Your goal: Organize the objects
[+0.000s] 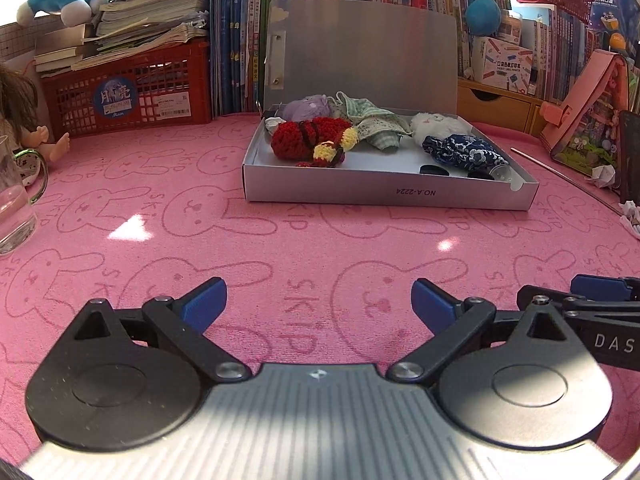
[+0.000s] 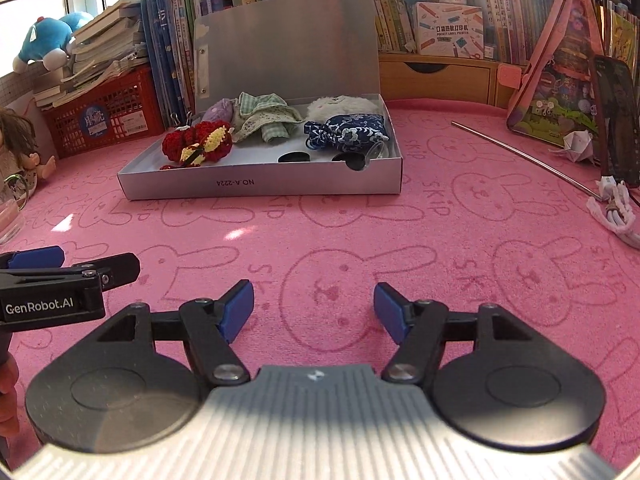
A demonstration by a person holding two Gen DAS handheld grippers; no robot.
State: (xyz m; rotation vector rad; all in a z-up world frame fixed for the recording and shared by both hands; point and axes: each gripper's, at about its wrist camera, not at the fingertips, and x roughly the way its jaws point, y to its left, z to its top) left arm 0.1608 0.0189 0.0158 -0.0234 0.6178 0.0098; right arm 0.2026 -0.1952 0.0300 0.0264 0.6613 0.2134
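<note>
A silver box [image 1: 384, 194] [image 2: 260, 186] with its lid up stands on the pink rabbit-print cloth, well ahead of both grippers. In it lie a red crochet toy [image 1: 312, 142] [image 2: 198, 144], a purple plush [image 1: 306, 106], green checked cloth [image 1: 370, 120] [image 2: 266, 114], a white plush [image 1: 434, 124] [image 2: 340, 104] and a blue patterned pouch [image 1: 464, 152] [image 2: 348, 132]. My left gripper [image 1: 318, 304] is open and empty above the cloth. My right gripper [image 2: 314, 306] is open and empty, to the right of the left one.
A glass mug [image 1: 16, 204] and a doll [image 1: 24, 120] sit at the left. A red crate [image 1: 128, 88] with books stands behind. At the right are a metal rod [image 2: 520, 156], a pink house-shaped case [image 2: 560, 64], a phone [image 2: 616, 120], crumpled paper [image 2: 576, 144] and a coiled white cable [image 2: 616, 212].
</note>
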